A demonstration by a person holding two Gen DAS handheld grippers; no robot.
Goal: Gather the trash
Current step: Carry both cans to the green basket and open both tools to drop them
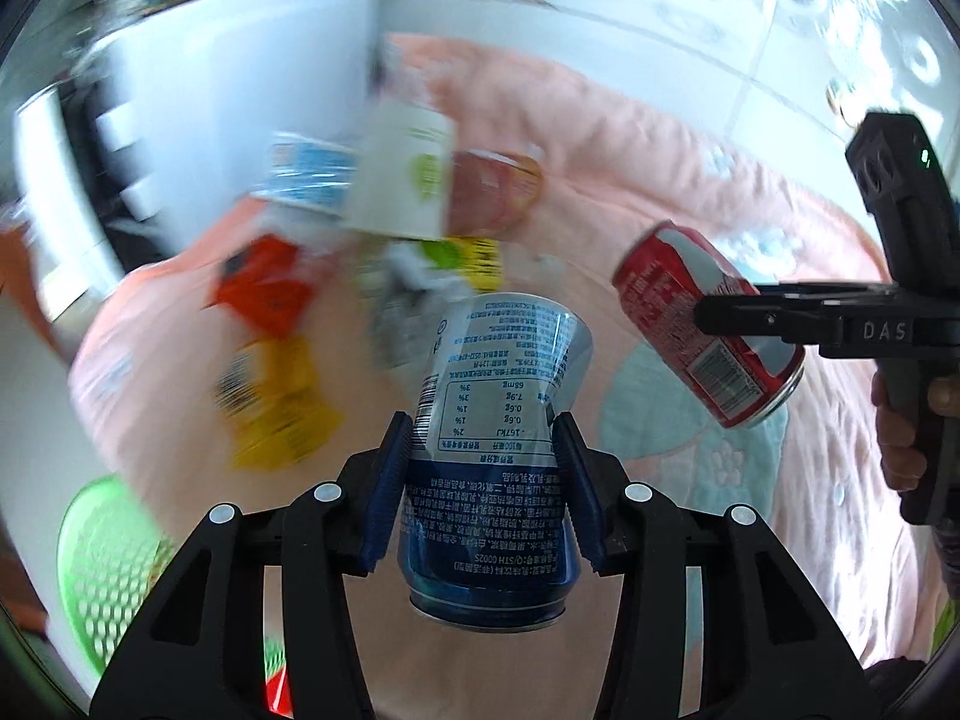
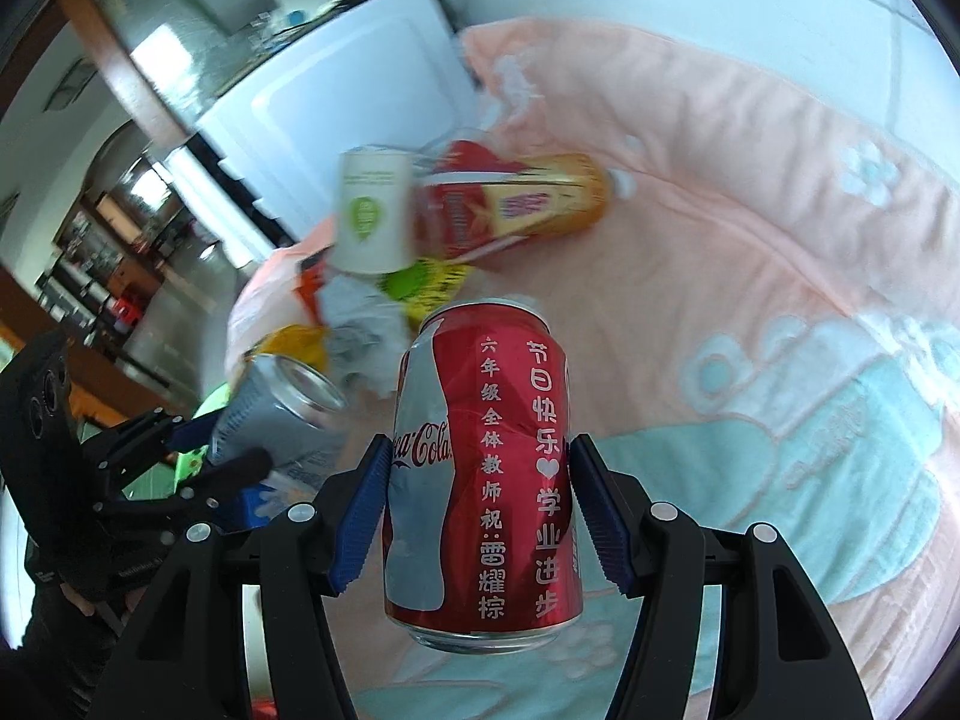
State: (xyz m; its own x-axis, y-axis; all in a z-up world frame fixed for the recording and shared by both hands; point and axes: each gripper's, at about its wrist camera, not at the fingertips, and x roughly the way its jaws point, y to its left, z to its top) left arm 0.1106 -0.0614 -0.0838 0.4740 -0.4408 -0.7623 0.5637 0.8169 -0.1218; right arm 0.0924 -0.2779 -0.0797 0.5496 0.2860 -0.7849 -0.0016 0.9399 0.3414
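In the left wrist view, a green basket (image 1: 102, 546) is showing at the lower left edge, beside the pink blanket (image 1: 630, 168) that is covering the surface. Further in, a blurred heap of litter is lying on the blanket: an orange wrapper (image 1: 264, 288), a yellow wrapper (image 1: 276, 402), a white paper cup (image 1: 408, 174) and a bottle with a red label (image 1: 498, 192) just behind it. At the centre, the left gripper (image 1: 483, 498) is clamping a blue and silver can (image 1: 498, 450) between its blue pads, the can being lifted off the blanket and dented in its upper half. To the right, the red cola can (image 1: 708, 324) is hanging tilted in the other gripper's jaws.

In the right wrist view, the left gripper (image 2: 198, 450) is appearing at the lower left with the silver can (image 2: 282, 414) pinched in it. Above and right of it, the paper cup (image 2: 372, 216) and the bottle (image 2: 516, 204) are lying on the blanket (image 2: 750, 210), well apart from both cans. At the centre, the right gripper (image 2: 477, 516) is gripping the red cola can (image 2: 486, 480) upright by its sides, held in the air above the blanket.
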